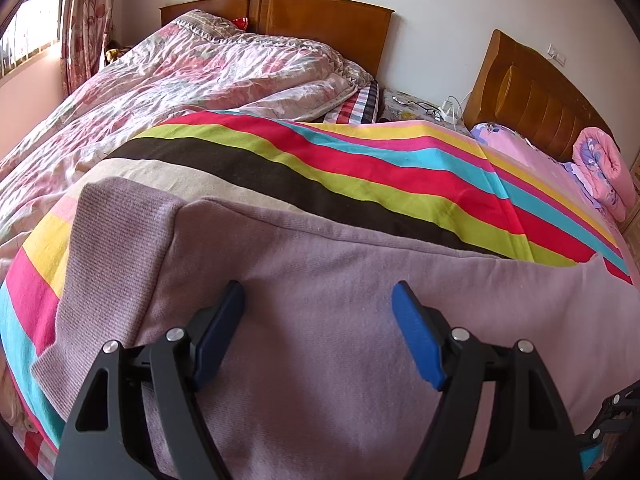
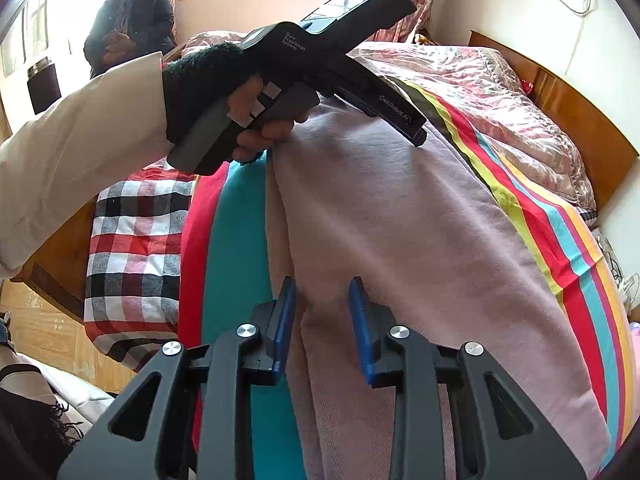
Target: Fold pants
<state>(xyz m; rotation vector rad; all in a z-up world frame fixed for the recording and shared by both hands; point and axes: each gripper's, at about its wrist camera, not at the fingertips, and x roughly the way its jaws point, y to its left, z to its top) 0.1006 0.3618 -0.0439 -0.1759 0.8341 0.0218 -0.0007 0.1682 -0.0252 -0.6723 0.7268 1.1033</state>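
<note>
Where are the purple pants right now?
The purple pants lie spread on the striped sheet on the bed, right under both tongs; in the right wrist view they run up the middle, beside the teal stripe.

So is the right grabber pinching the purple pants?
Apart. The right wrist view shows the right gripper open above the pants, pads clear of the fabric.

The pants (image 1: 320, 320) are a pale mauve-pink knit, soft and faintly ribbed. They lie spread flat across a bright striped sheet (image 1: 360, 172) on the bed. In the left wrist view a ribbed band at one end is turned over in a fold. In the right wrist view the two legs lie side by side, touching along a lengthwise crease.
</note>
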